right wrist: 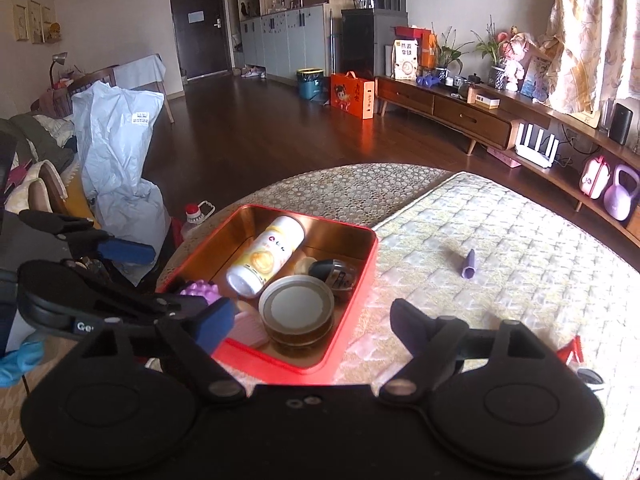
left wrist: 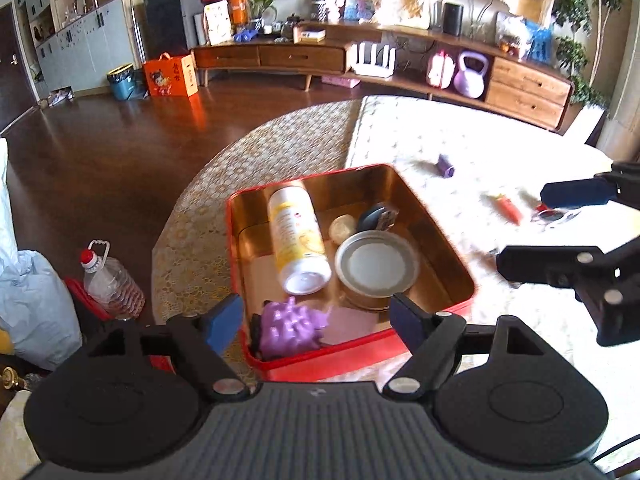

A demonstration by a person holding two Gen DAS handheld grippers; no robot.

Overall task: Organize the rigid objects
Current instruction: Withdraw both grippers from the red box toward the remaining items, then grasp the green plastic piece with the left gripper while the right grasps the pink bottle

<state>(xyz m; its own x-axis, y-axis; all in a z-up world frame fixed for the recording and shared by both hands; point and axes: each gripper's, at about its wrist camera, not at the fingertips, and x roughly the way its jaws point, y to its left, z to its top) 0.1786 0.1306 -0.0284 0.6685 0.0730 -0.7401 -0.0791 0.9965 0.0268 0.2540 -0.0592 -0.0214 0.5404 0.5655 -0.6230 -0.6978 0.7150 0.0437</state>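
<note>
Both grippers, left gripper and right gripper, gape empty; the small purple tube looks light, stiff, best pinched mid-body

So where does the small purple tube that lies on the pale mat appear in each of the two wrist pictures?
Left wrist: the small purple tube lies right of centre, on the pale mat, beyond the far right corner of the red tin.
Right wrist: the tube lies right of centre, on the mat, to the right of the tin.
Shared landmark: the purple kettlebell under the sideboard.
</note>
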